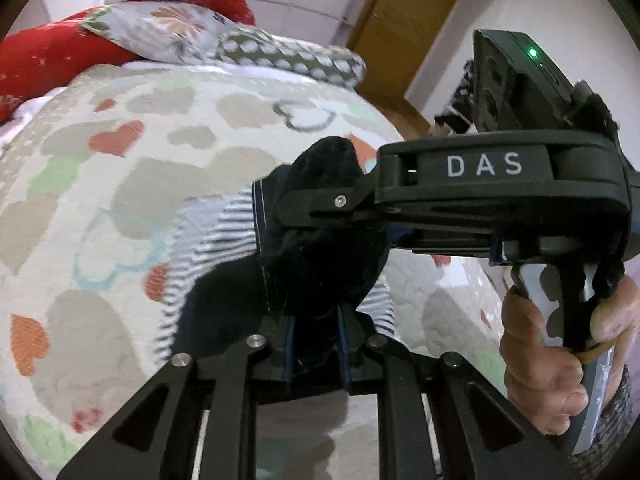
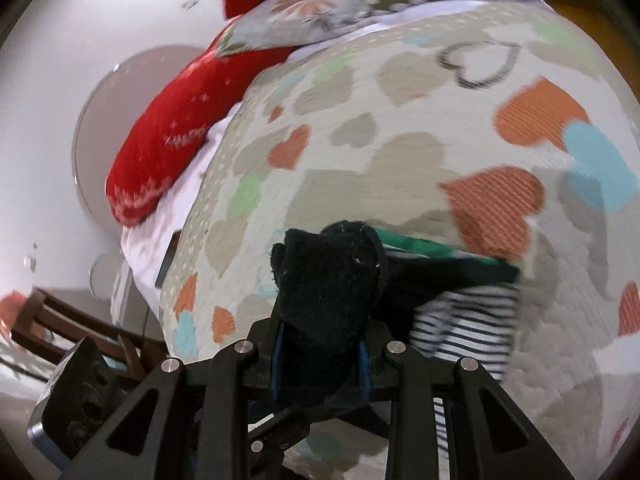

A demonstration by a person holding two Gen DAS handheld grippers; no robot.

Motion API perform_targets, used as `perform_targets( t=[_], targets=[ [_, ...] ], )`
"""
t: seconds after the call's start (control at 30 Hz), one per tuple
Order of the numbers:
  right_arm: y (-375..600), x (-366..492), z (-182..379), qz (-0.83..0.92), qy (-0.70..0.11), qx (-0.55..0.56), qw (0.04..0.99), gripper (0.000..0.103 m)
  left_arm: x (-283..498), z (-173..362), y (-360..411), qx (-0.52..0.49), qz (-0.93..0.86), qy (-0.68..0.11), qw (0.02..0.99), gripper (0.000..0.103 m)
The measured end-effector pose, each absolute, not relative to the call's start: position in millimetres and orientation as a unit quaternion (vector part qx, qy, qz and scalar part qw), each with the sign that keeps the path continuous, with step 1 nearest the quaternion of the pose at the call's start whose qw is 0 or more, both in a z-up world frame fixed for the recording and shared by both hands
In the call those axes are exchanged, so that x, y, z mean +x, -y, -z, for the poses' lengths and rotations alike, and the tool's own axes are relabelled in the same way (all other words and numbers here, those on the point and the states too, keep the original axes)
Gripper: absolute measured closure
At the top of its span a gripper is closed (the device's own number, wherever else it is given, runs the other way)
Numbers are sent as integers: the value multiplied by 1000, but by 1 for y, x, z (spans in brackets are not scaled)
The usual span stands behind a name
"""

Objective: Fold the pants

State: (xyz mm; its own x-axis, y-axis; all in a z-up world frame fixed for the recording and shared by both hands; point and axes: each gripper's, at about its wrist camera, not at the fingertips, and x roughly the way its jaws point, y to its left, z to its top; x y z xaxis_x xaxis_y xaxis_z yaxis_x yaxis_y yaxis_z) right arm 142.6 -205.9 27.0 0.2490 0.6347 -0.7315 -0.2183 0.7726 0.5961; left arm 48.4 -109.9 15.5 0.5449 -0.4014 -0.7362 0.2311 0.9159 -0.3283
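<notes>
The dark navy pants (image 1: pixel 320 264) are bunched up above a heart-patterned bedspread (image 1: pixel 120 168), pinched at two places by both tools. In the left wrist view the left gripper (image 1: pixel 316 354) has its fingers drawn in close on a thick wad of the dark fabric, which rises toward 12 o'clock from between them; a line of pale stitching runs down the cloth's left edge. The right gripper (image 1: pixel 340 204), marked DAS, reaches in from 3 o'clock and clamps the same bundle higher up, with the person's hand (image 1: pixel 560 360) wrapped round its handle at about 4 o'clock. In the right wrist view the pants (image 2: pixel 332 284) stand up as a dark fold between the right gripper's (image 2: pixel 320 364) narrowed fingers, and part of the left tool shows at 8 o'clock. A striped garment (image 2: pixel 472 328) with a green edge lies on the bedspread (image 2: pixel 360 152) at about 3 o'clock of the fold, just beside it. Farther out, toward 11 o'clock, a red pillow (image 2: pixel 168 140) and a floral pillow (image 2: pixel 304 12) rest at the head of the bed, and a wooden door (image 1: pixel 404 12) stands at 1 o'clock in the left view.
</notes>
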Motion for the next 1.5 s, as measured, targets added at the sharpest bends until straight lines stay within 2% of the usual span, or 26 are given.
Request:
perform_targets(
  t=[0.07,0.17,0.23,0.4,0.5,0.57,0.7,0.83,0.9,0.97,1.0,1.2,1.4,1.5],
  targets=[
    [224,140,-15,-272,-542,208,768,68,45,-10,118,-91,192,-455,865,83],
    [253,133,-4,-233,-529,215,787,53,31,-15,117,-102,224,-459,854,64],
    [273,127,-3,-204,-516,220,802,47,24,-18,106,-116,235,-458,849,60],
    [312,113,-29,-186,-458,255,831,48,35,-16,76,-158,181,-462,854,60],
    [305,109,-37,-260,-438,305,805,56,48,-6,70,-172,162,-467,852,60],
    [291,107,-37,-299,-436,314,788,56,52,5,74,-149,142,-479,853,60],
    [260,111,-13,-309,-470,298,771,56,50,25,81,-128,134,-500,846,60],
    [273,114,20,-232,-483,300,789,59,43,22,85,-116,145,-493,850,59],
    [287,111,26,-214,-473,314,795,59,42,20,87,-108,144,-491,853,53],
    [300,104,28,-158,-467,304,815,54,41,20,87,-110,140,-492,852,52],
    [306,101,28,-127,-462,291,828,45,39,20,86,-116,141,-493,850,52],
    [338,74,31,-120,-430,342,827,45,25,9,75,-152,140,-488,848,41],
    [328,51,34,-128,-430,342,826,44,11,-9,57,-169,107,-460,865,30],
    [318,41,40,-129,-436,336,825,42,7,-11,47,-181,88,-452,869,29]
  ],
)
